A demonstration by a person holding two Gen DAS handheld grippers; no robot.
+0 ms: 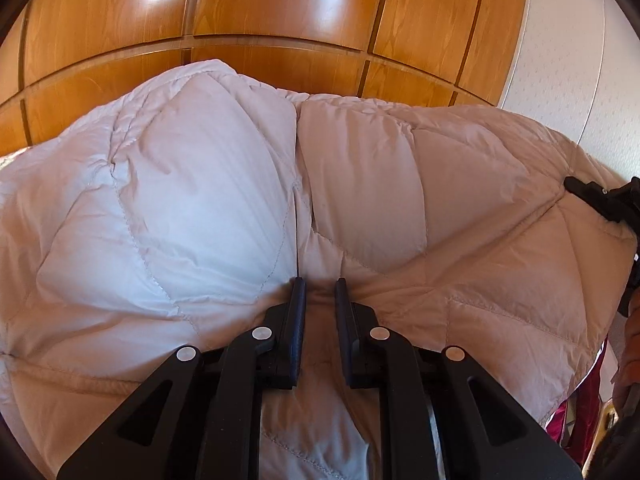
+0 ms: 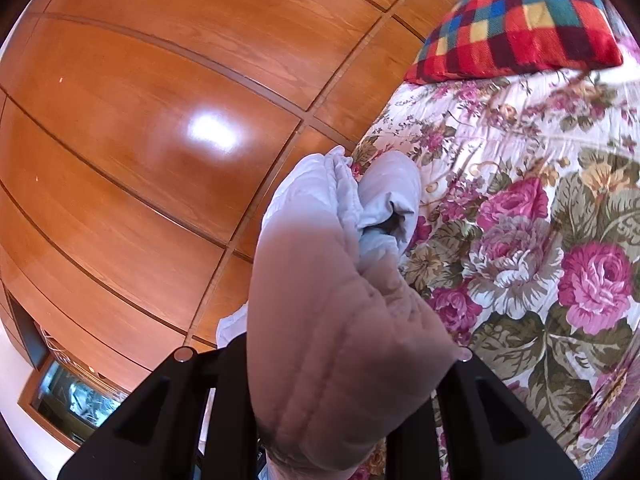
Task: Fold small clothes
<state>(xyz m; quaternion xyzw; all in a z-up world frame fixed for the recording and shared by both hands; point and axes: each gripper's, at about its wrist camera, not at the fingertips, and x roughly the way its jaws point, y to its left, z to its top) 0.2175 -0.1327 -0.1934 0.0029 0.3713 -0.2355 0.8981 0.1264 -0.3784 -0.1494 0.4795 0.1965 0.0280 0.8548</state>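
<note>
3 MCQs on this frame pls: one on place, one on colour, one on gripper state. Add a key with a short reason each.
1. Where does the plaid pillow lie?
A. on the floral bedspread
B. on the wooden wardrobe
C. in the left gripper

2. What colour is the quilted garment?
A. navy
B. pale beige-pink with a whitish lining
C. green

3. How does the right gripper stand?
A. wide open, nothing near it
B. out of view
C. garment bunched between its fingers, tips hidden

Key: 1 A, the pillow rests at the top of the floral cover in the right wrist view. 2 B, both shades show in the left wrist view. 3 C, fabric fills the gap and covers the fingertips, which suggests a grip. The left gripper has its fingers slightly apart, pressed against the garment.
</note>
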